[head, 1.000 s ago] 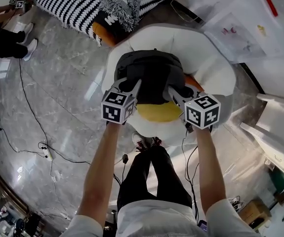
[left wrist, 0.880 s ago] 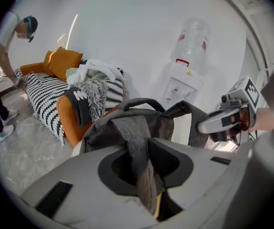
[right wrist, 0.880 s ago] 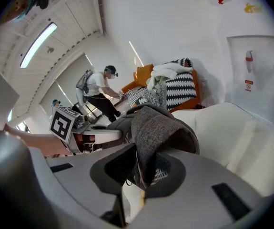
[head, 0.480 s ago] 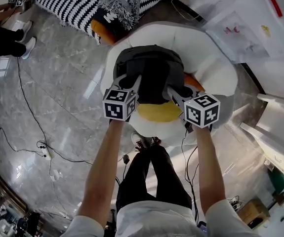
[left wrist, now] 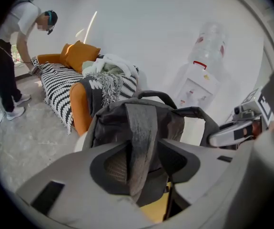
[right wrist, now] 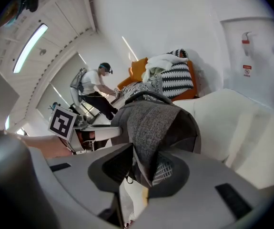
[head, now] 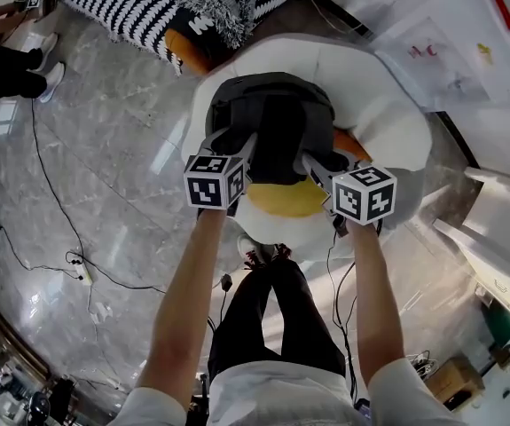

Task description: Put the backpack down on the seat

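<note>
A dark grey backpack point(head: 272, 122) stands upright on the white armchair point(head: 388, 122), behind a yellow cushion point(head: 286, 201). My left gripper point(head: 234, 142) reaches to its near left side, my right gripper point(head: 323, 162) to its near right side. In the left gripper view a grey shoulder strap point(left wrist: 141, 132) hangs loosely between the opening jaws of the left gripper point(left wrist: 139, 161), with gaps on both sides. In the right gripper view the other strap point(right wrist: 153, 128) droops between the opening jaws of the right gripper point(right wrist: 144, 171) and is not pinched.
An orange sofa point(head: 188, 56) with a striped blanket point(head: 130, 7) stands behind the armchair. Another person point(left wrist: 13, 56) bends over it at the far left. Cables point(head: 77, 273) trail over the marble floor. A water dispenser point(left wrist: 198, 80) and a white table point(head: 450, 51) are to the right.
The backpack has settled a little further back on the seat. Both grippers stayed at its straps, and the left jaws stand wider apart than before.
</note>
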`<state>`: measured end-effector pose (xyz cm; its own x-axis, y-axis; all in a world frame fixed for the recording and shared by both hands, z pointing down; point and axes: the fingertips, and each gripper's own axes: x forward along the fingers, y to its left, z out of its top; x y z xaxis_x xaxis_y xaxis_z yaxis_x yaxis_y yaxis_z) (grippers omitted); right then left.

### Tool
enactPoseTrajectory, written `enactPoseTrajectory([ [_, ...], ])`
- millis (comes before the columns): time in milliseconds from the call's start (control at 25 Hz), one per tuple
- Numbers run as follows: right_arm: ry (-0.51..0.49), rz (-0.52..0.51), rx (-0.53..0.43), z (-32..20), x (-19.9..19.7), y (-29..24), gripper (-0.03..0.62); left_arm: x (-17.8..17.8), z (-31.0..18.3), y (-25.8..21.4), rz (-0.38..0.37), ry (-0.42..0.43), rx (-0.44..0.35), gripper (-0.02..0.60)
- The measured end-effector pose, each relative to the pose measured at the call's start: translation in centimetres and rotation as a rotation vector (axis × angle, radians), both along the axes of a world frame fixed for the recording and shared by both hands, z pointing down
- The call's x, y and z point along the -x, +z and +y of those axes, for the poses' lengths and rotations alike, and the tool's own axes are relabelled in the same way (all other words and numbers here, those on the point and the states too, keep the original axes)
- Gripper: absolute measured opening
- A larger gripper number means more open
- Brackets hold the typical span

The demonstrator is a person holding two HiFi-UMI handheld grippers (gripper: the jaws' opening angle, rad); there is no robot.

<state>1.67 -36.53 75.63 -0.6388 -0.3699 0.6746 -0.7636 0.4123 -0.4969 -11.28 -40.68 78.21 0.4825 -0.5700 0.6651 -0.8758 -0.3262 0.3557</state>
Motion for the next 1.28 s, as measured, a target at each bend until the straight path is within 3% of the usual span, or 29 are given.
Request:
enactPoseTrajectory([
  [320, 0.054, 0.052, 0.005, 0.2, -1.6, 0.6, 0.123, 1.0, 0.6, 0.7, -0.047, -0.009, 0.017, 0.233],
  [800, 0.113, 0.096, -0.002, 1.3, -3.0, 0.0, 0.133, 2.5, 1.5, -1.5, -0.052, -0.052, -0.036, 0.241],
  [1280, 0.202, 0.119, -0.061, 2.4, -6.2, -3.3, 0.133, 2.2, 3.2, -4.7, -0.058, -0.039, -0.075, 0.222],
])
